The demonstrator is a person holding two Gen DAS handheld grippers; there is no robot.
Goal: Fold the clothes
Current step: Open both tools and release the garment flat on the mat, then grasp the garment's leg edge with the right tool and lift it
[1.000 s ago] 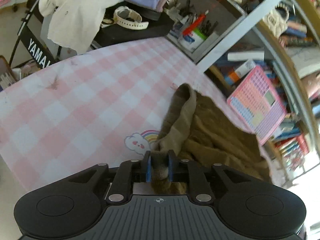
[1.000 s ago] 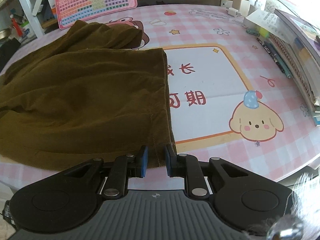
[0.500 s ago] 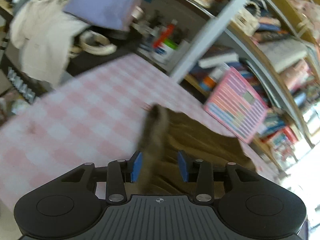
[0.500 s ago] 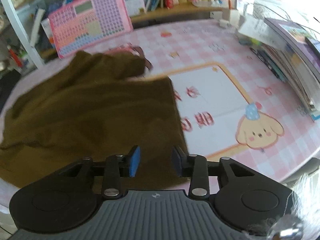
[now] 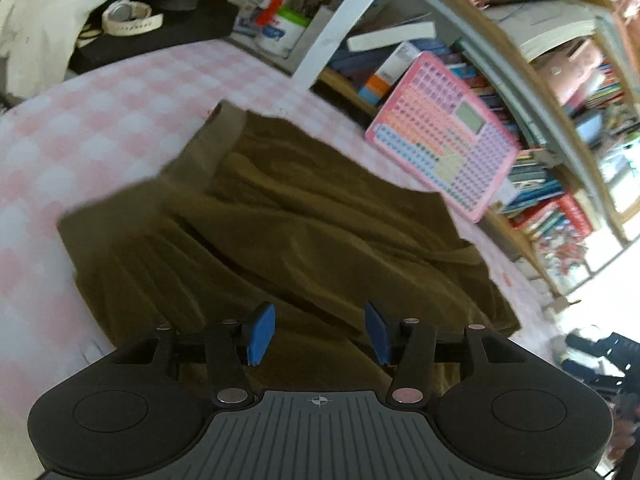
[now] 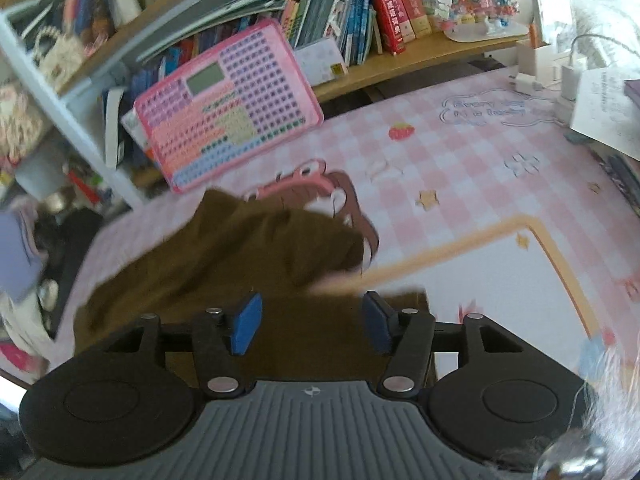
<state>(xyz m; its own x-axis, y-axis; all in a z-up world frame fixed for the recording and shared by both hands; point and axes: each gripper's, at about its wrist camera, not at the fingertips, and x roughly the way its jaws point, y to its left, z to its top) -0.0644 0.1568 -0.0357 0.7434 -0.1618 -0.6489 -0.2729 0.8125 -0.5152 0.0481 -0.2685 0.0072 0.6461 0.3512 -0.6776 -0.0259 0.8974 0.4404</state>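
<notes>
While both views show the brown garment (image 5: 304, 240), only the right shows the strawberry print (image 6: 401, 131)

I'm in a home study or child's room: my worktop (image 6: 460, 168) wears a pink cartoon mat, with crammed bookshelves (image 6: 360, 24) and a pink toy tablet (image 6: 228, 108) behind.

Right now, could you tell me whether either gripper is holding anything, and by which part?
Nothing: the left gripper and right gripper are both open above the brown garment.
</notes>
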